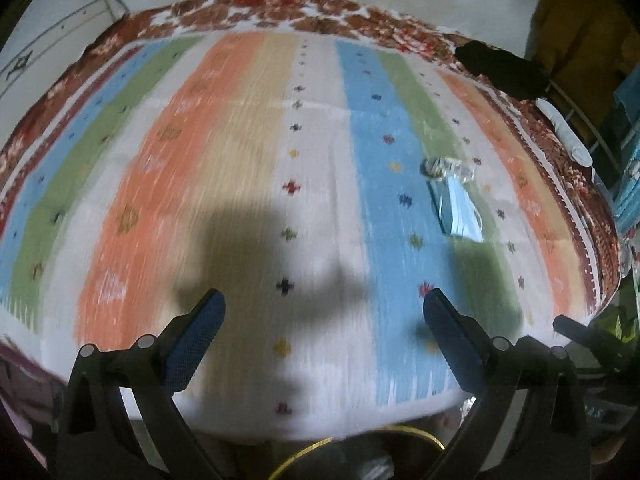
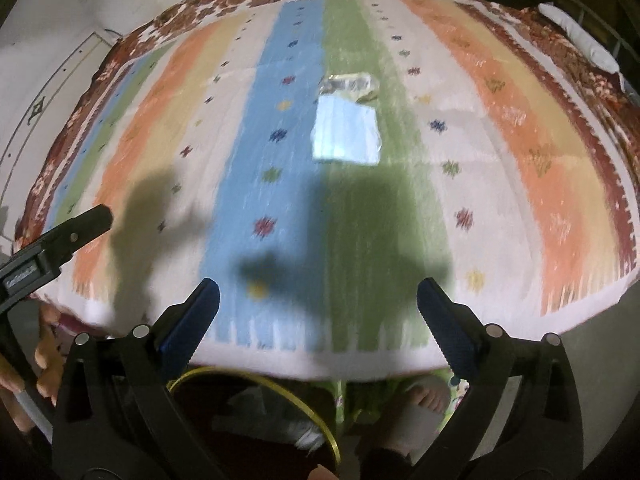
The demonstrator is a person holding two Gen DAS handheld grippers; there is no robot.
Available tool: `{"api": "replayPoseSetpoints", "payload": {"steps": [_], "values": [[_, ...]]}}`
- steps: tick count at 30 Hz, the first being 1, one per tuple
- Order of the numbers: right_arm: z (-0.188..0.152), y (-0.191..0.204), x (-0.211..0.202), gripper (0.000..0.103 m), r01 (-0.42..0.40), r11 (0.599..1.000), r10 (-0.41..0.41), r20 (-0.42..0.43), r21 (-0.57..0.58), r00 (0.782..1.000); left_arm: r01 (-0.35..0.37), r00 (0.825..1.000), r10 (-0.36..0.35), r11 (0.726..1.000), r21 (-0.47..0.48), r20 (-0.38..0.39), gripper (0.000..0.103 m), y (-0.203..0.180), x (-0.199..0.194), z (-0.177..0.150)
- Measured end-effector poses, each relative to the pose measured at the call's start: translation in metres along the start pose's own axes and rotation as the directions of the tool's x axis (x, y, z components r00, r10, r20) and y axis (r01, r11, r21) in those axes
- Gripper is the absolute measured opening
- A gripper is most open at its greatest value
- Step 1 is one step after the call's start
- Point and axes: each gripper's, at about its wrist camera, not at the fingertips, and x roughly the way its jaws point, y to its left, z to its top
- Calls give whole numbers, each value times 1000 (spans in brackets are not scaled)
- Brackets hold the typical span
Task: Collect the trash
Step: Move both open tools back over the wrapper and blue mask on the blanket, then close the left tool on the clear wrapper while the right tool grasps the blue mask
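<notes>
Both views blurred, both aimed steeply down over a striped rug (image 1: 248, 184) with a red flowered border.

Left gripper (image 1: 324, 304): jaws spread as wide as they go, nothing between the blue pads (image 1: 192, 344), only bare rug and shadow beneath. Tilted forward and down, tips above the white stripe near the rug's close edge. In the right wrist view, seen at the far left as a black bar (image 2: 52, 248), with fingers of the person's hand (image 2: 46, 364) wrapped round the handle below it.

Right gripper (image 2: 318, 292): jaws likewise fully apart, empty, pads (image 2: 188, 320) framing the blue and green stripes. Pointed down at the rug's near fringe, tips well short of the trash.

Trash on the rug, untouched: a flat pale-blue packet (image 2: 346, 132) lying on the green stripe, and just beyond it, touching or nearly so (too blurred to tell), a crumpled clear wrapper (image 2: 348, 84). Same pair in the left wrist view, off to the right of that gripper: packet (image 1: 456, 208), wrapper (image 1: 448, 168).

Below the right gripper, off the rug's edge: a dark round bin with a yellow rim (image 2: 320, 412), pale crumpled stuff (image 2: 276, 412) inside it. Beside it a bare foot (image 2: 428, 396). Part of the same yellow rim (image 1: 420, 434) at the bottom of the left wrist view.

At the rug's far corner, a dark cloth (image 1: 500, 68) and a white roll (image 1: 564, 132).
</notes>
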Motion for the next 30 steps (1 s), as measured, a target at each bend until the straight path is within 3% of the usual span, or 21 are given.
{"api": "replayPoseSetpoints", "payload": {"steps": [11,18,30], "values": [[44,-16,35,94,43,999,-42,29,-15,999,6,999,-9,999,42,49,97,-8,24,28],[65,-16,69,94,94,994,-93,22,-52,995,47,999,-47,998,44,14,97,-8,49,53],[103,-16,114,85,78,996,-77,21,-53,997,103,995,-103,993,56,-5,97,-12,93,85]]}}
